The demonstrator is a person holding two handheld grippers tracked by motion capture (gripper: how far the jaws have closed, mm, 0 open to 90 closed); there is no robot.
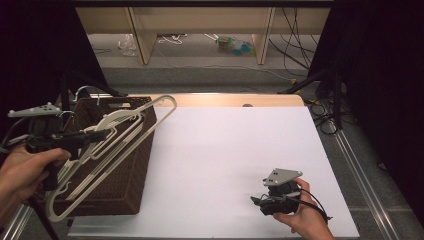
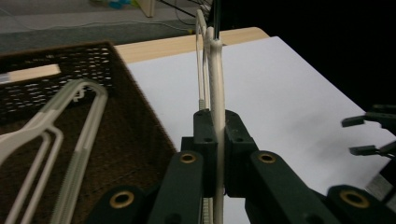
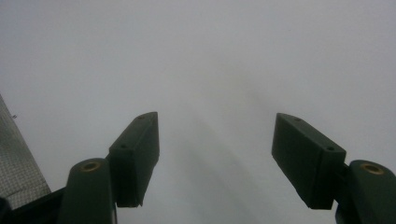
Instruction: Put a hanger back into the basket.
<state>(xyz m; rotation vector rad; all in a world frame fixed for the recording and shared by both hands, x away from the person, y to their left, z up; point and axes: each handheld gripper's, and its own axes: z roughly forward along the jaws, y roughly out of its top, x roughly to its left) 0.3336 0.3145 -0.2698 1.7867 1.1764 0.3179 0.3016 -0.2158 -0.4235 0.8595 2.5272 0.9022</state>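
My left gripper (image 1: pixel 100 135) hovers over a brown wicker basket (image 1: pixel 127 185) at the table's left side, shut on a white clothes hanger (image 1: pixel 150 125) that slants up toward the right. In the left gripper view the jaws (image 2: pixel 217 123) pinch the hanger's thin bar (image 2: pixel 215 79) edge-on. More white hangers (image 2: pixel 70 126) lie inside the basket (image 2: pixel 140 107). My right gripper (image 1: pixel 256 201) rests low over the white tabletop near the front right, held by a hand. Its jaws (image 3: pixel 215 140) stand wide open with nothing between them.
The white table surface (image 1: pixel 235 145) stretches between the basket and the right gripper. A wooden strip (image 1: pixel 235 100) borders its far edge. Beyond lie a shelf unit, cables (image 1: pixel 300 50) and black curtains on both sides. The right gripper's fingertips (image 2: pixel 359 135) appear in the left gripper view.
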